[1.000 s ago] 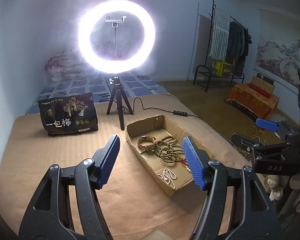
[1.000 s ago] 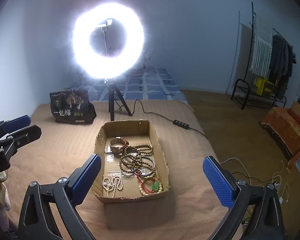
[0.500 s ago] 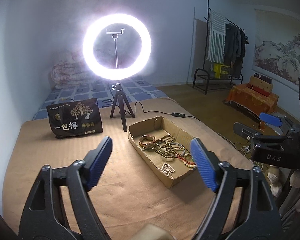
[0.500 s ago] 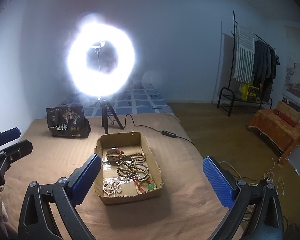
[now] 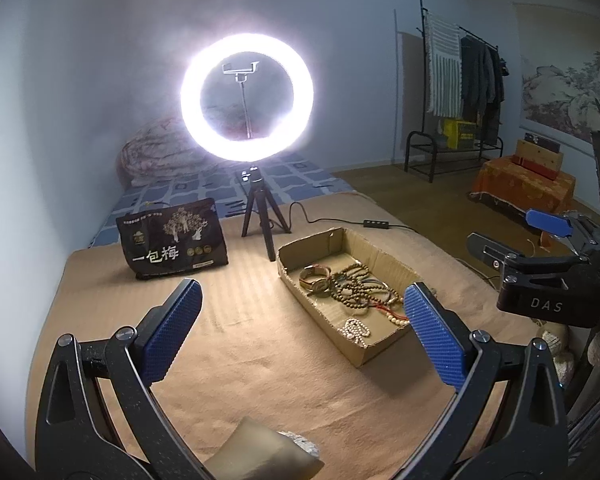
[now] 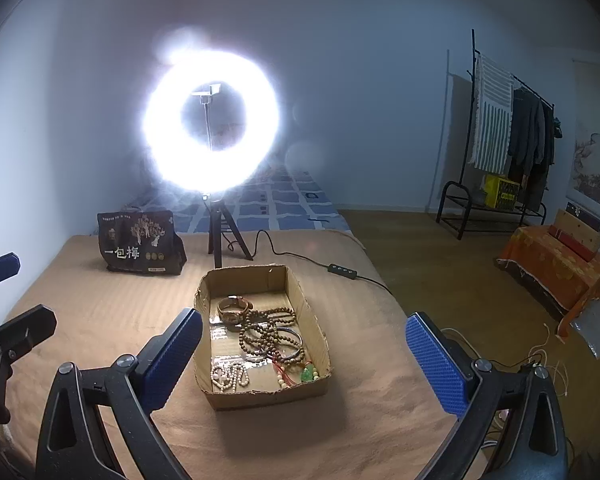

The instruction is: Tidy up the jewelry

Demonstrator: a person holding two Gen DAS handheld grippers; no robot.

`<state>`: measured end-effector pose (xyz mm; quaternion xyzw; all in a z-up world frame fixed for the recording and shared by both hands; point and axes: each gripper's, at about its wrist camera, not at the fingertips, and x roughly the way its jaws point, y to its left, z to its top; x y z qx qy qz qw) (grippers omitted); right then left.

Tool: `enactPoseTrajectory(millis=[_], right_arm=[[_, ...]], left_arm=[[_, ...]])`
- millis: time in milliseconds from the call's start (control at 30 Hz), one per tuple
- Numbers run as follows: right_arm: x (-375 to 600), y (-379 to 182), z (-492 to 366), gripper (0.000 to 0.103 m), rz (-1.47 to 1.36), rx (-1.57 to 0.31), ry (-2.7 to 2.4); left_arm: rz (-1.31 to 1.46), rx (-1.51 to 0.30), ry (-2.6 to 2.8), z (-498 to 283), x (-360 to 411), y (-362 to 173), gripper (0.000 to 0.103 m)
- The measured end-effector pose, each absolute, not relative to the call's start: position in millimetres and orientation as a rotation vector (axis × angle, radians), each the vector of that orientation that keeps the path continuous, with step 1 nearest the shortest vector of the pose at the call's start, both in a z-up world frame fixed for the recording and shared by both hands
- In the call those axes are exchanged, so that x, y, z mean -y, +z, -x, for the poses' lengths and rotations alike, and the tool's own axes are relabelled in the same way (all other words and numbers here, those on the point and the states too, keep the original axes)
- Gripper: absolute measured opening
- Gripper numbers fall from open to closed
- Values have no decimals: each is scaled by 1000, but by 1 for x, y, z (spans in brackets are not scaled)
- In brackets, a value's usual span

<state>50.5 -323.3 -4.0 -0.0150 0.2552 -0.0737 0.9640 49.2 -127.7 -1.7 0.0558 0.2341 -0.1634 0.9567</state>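
A shallow cardboard box [image 5: 364,354] lies on the brown cloth-covered table. It holds a watch [image 5: 315,278], brown wooden bead strands [image 5: 353,292] and a white bead bracelet [image 5: 355,328]. In the right wrist view the box [image 6: 268,398] also shows thin bangles [image 6: 292,340] and a green pendant [image 6: 308,374]. My left gripper [image 5: 301,292] hovers short of the box, its jaws opening wide with nothing between them. My right gripper [image 6: 303,320] is open and empty, also back from the box. Each gripper shows at the edge of the other's view: the right gripper [image 5: 519,236], the left gripper [image 6: 12,296].
A lit ring light [image 5: 247,98] on a small tripod [image 5: 260,216] stands behind the box. A black snack bag [image 5: 172,240] is at the back left. A cable with an inline switch [image 6: 341,271] runs off the table's right edge. A beige cushion [image 5: 260,452] lies near me.
Both grippers have drawn back from the box, which now looks smaller and farther. The left jaws have spread wider. The right jaws stayed wide open.
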Motion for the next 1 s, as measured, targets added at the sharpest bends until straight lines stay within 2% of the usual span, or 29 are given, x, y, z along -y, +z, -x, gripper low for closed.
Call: enactPoseTrajectory(millis=[1000], right_arm=[[320, -10, -53, 103, 30, -538, -146]], left_arm=[[-111, -486, -323, -48, 127, -5, 103]])
